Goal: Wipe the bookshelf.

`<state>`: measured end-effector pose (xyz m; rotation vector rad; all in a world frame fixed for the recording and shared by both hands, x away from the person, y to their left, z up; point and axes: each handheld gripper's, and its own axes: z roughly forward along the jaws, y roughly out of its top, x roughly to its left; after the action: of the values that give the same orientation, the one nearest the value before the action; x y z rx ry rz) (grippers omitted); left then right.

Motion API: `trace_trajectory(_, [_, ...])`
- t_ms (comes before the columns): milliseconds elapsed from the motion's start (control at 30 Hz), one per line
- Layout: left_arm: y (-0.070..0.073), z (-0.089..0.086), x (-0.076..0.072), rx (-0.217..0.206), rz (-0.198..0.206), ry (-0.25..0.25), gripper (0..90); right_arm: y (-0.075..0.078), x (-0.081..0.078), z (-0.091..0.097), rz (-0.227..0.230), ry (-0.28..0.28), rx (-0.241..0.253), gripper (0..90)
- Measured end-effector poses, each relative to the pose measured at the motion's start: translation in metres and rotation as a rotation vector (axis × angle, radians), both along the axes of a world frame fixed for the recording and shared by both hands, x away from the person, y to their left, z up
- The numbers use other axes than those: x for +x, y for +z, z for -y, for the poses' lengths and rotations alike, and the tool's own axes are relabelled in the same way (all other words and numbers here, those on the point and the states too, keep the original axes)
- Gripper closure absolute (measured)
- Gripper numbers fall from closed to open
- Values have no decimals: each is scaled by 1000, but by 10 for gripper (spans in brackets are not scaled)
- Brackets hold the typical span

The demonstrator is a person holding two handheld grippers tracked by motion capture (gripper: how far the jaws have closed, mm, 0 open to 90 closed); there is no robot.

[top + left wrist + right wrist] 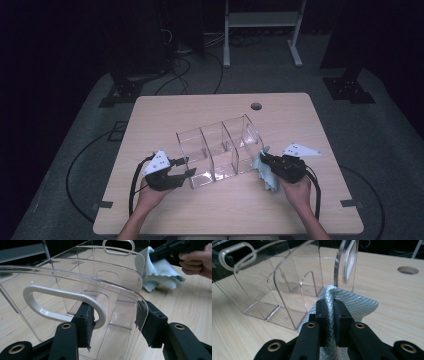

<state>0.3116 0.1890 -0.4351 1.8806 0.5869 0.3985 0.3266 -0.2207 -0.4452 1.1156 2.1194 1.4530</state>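
High view, items listed by size.

1. Wooden table [165, 112]: pale top with 1 round hole [256, 106] near the far edge.

2. Clear organizer [220, 150]: transparent plastic bin with 3 compartments, standing at the table's middle, set at an angle. It has a cut-out handle at each end wall; the near one carries a white rim [62, 303] in the left gripper view.

3. Left gripper [186, 167]: held in the person's left hand [150, 197], at the organizer's left end. In the left gripper view its 2 black jaws straddle the end wall, 1 pad against the white handle rim and the other at the wall's outer edge; whether they press firmly I cannot tell, so the jaws read as apart around the wall.

4. Right gripper [263, 159]: held in the right hand [299, 190], at the organizer's right end. Jaws together, clamped on the cloth.

5. Cloth [266, 175]: light blue-green, textured, pinched as a fold between the right jaws, hanging to the table just beside the organizer's right wall.
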Motion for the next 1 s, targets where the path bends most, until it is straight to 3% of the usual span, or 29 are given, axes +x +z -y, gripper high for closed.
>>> trace_trajectory(233, [-1,2,-4,-9,4,26,488,16,-2,4,55,-23,23,827])
trace_trajectory(367, [-1,2,-7,-12,7,36,488,3,4,3,35,-29,31,826])
trace_trajectory(500, [-2,3,-8,-12,7,41,487,-12,9,0,-9,-34,0,825])
trace_trajectory(733, [-3,3,-8,-27,6,43,488,-5,8,0,19,-43,22,824])
trace_trajectory(900, [-3,3,-9,-24,8,48,487,-26,14,-3,-46,-47,-6,821])
trace_trajectory(1000, [-3,3,-9,-24,10,51,486,-29,17,-4,-66,-48,-19,819])
